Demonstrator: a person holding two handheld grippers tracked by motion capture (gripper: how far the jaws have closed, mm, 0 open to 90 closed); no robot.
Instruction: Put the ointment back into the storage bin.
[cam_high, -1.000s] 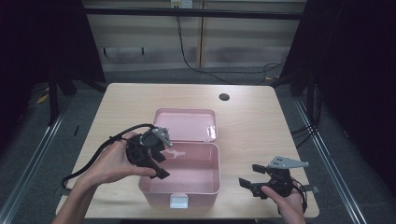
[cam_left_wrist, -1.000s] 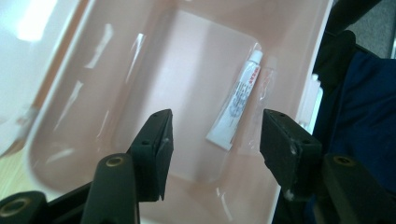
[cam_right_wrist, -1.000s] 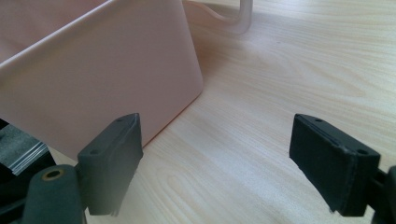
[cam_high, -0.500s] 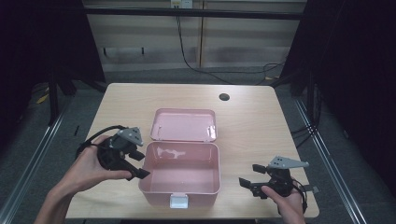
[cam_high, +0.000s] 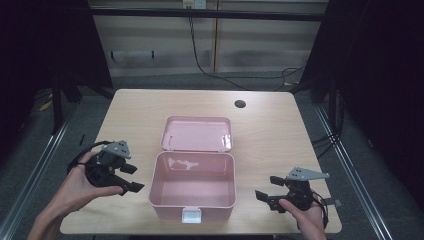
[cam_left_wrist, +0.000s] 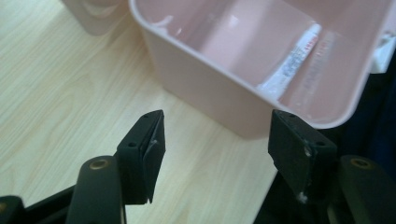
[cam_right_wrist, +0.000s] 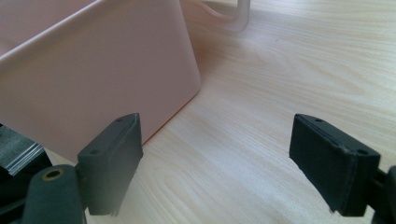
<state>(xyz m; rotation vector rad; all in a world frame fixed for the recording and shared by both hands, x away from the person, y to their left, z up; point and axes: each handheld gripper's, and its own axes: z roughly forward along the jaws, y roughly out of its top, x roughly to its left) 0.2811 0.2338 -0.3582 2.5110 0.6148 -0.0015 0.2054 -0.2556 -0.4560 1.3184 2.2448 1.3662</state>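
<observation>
A: The left gripper (cam_high: 131, 178) is seen left of the box (cam_high: 194, 186), jaws spread wide, nothing between them. They have just been opening, and no grasp is shown.

B: And what is found ahead of those jaws?

A: In the left gripper view the box wall is met first, just beyond the fingertips (cam_left_wrist: 154, 140). Past the wall, down inside, a tube (cam_left_wrist: 290, 59) is seen lying flat on the box floor, against the far side.

B: So the tube is taken to be deposited already?

A: That is the judgement: a placing step looks finished, with the tube left in the box and the tool released beside it.

B: The right gripper?

A: The right gripper (cam_high: 267, 196) is held low on the table (cam_high: 270, 130), right of the box, jaws likewise parted and empty. In the right gripper view the box's outer wall (cam_right_wrist: 93, 79) is seen just ahead of one jaw, untouched.

B: And beyond the box?

A: The lid (cam_high: 197, 134) is laid open, hinged back on the far side of the box.

B: What is called for next?

A: Probably the lid is to be closed. A reach over the box would be needed, the lid's far edge caught and swung forward, and the white latch (cam_high: 191, 216) at the near wall kept clear. The box may need to be steadied by the other tool so it is not pushed along.
</observation>
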